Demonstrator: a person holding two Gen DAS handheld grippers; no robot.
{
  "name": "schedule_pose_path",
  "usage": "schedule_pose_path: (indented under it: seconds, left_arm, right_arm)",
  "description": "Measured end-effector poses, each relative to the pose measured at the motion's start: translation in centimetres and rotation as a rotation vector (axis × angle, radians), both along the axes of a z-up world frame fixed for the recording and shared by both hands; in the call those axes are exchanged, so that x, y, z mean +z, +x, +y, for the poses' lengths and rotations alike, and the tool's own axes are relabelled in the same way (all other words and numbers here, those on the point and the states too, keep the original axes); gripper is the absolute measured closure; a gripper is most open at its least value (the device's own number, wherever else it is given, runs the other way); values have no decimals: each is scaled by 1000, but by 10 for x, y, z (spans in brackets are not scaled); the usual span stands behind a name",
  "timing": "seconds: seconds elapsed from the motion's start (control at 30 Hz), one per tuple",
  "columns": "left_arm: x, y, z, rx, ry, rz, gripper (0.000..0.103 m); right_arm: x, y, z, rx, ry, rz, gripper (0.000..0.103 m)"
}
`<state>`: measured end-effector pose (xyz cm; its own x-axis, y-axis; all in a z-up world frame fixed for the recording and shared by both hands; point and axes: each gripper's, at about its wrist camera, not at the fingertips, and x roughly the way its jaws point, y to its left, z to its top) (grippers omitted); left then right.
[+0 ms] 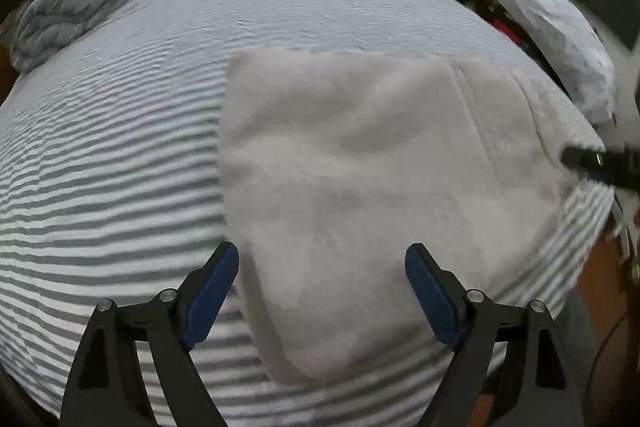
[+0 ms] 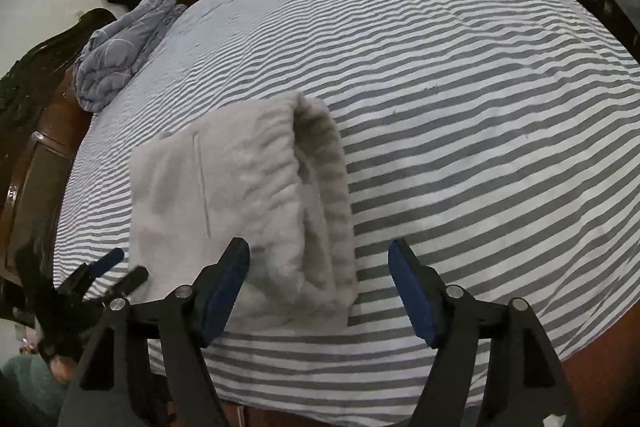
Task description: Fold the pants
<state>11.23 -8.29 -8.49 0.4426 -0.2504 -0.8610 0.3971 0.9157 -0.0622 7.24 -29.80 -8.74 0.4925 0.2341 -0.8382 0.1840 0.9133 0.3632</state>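
Pants (image 1: 360,179): lying folded, a pale fleecy rectangle, on the striped bedsheet (image 1: 120,187), near its 6 o'clock edge.
Left gripper (image 1: 322,263): hovering at the fold's 6 o'clock corner, jaws spread wide, gripping nothing.
Right gripper (image 2: 320,259): hanging over the fold's 4 o'clock edge, jaws wide, holding nothing.
Grey quilt (image 2: 120,47): sitting bunched at 10 o'clock.
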Motion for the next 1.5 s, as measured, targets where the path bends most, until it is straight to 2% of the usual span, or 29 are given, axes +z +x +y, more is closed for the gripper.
schedule_pose_path:
  seconds: [0.1, 0.23, 0.33, 0.4, 0.53, 0.7, 0.8, 0.9, 1.07, 1.17, 1.3, 1.43, 1.5]
  left_arm:
    - [-16, -9, -6, -4, 67, -21, 18]
    - [-15, -8, -3, 3, 57, -9, 18]
    - [0, -2, 8, 13, -27, 11, 18]
    - [13, 5, 23, 35, -110, 18, 18]
    - [24, 28, 49, 84, -251, 76, 18]
    - [7, 59, 81, 151, -395, 205, 18]
    - [-11, 73, 91, 198, -450, 270, 18]
    - [-22, 81, 90, 214, -474, 301, 18]
    - [-38, 94, 80, 196, -481, 342, 18]
    - [-39, 93, 70, 176, -477, 320, 18]
    - [-39, 92, 54, 124, -422, 284, 18]
    - [-35, 90, 36, 106, -362, 244, 18]
    - [-32, 87, 28, 111, -323, 219, 24]
  right_arm:
    - [-6, -3, -6, -12, 39, 8, 32]
    - [-8, -3, -9, -15, 63, 16, 29]
    - [-9, -2, -15, -10, 100, 11, 28]
    - [-11, 0, -18, 5, 135, 12, 28]
    - [-21, 8, -24, 100, 236, 18, 28]
    - [-38, 17, -38, 142, 327, 3, 21]
    - [-50, 24, -47, 150, 382, 9, 17]
    - [-61, 33, -49, 163, 420, 23, 16]
    - [-76, 47, -50, 193, 477, 32, 16]
    - [-82, 53, -48, 221, 502, 34, 15]
    - [-89, 66, -41, 263, 537, 27, 15]
    - [-88, 78, -27, 294, 521, 29, 18]
    - [-88, 84, -21, 286, 513, 35, 22]
